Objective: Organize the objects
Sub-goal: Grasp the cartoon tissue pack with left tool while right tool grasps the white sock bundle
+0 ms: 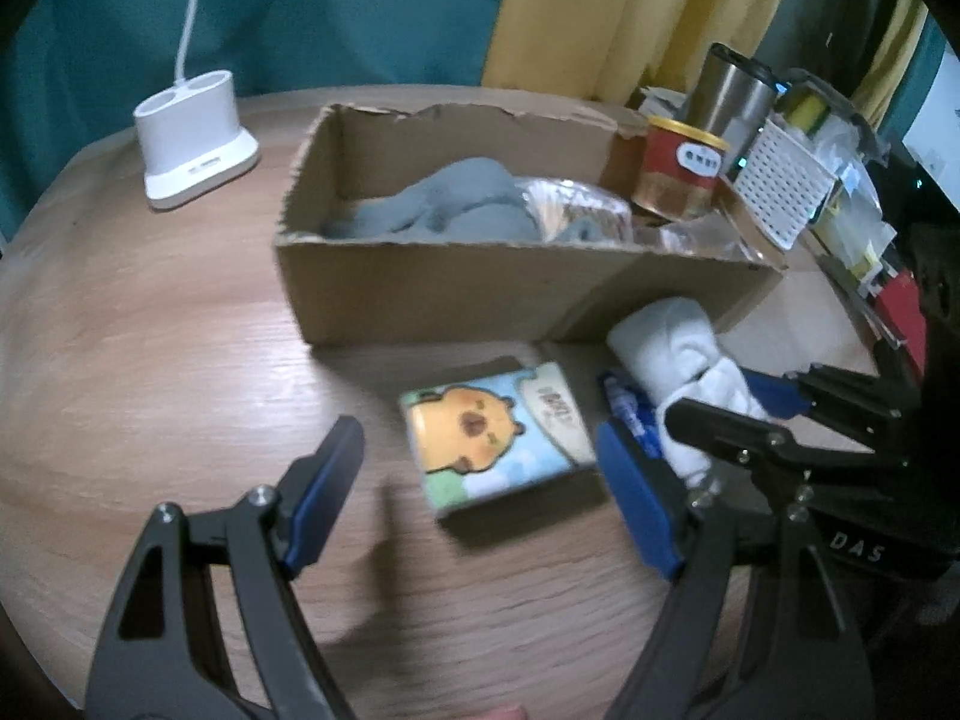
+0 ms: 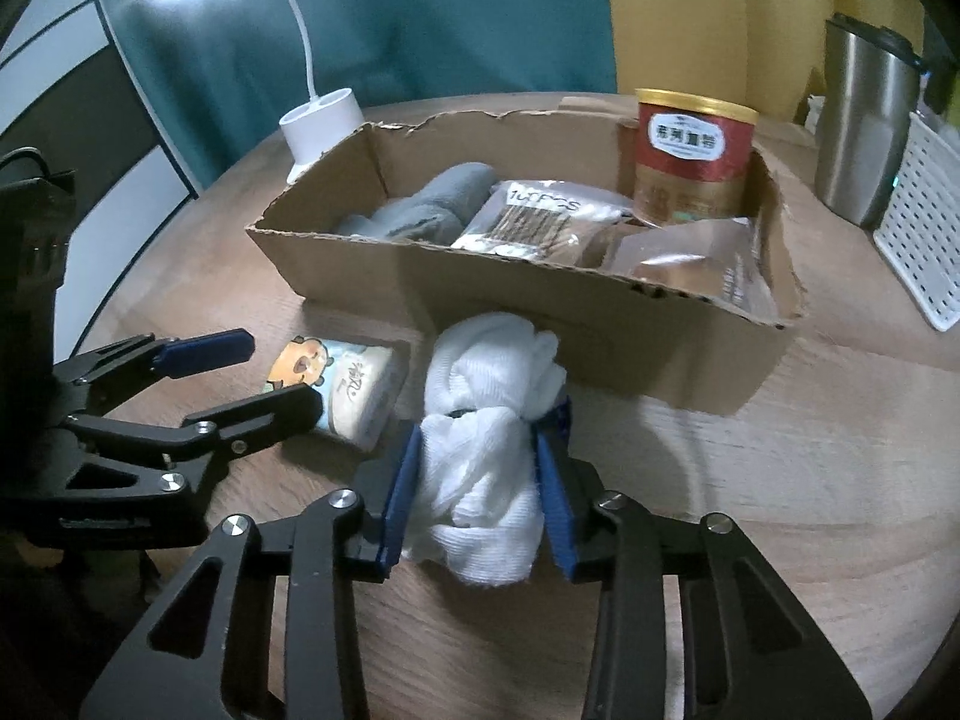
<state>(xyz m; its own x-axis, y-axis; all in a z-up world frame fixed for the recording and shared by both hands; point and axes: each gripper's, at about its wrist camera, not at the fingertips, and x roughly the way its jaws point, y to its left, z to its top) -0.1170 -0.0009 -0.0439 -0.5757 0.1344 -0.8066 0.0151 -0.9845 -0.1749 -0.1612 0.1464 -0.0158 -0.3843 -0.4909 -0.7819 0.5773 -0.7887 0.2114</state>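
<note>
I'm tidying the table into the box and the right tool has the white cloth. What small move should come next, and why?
Probably lift the white cloth and carry it forward over the box. The right tool is shut on it, the cloth sits on the table just in front of the box wall, and the box has room. The left tool is open near the tissue pack.

White charging dock (image 1: 195, 141) on wooden table (image 1: 150, 360), teal curtain (image 1: 330, 6) behind.

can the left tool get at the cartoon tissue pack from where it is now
Probably yes. The left tool is open, with the tissue pack lying between its fingers on the table. Nothing covers it; the right tool, shut on the white cloth, sits close beside.
</note>
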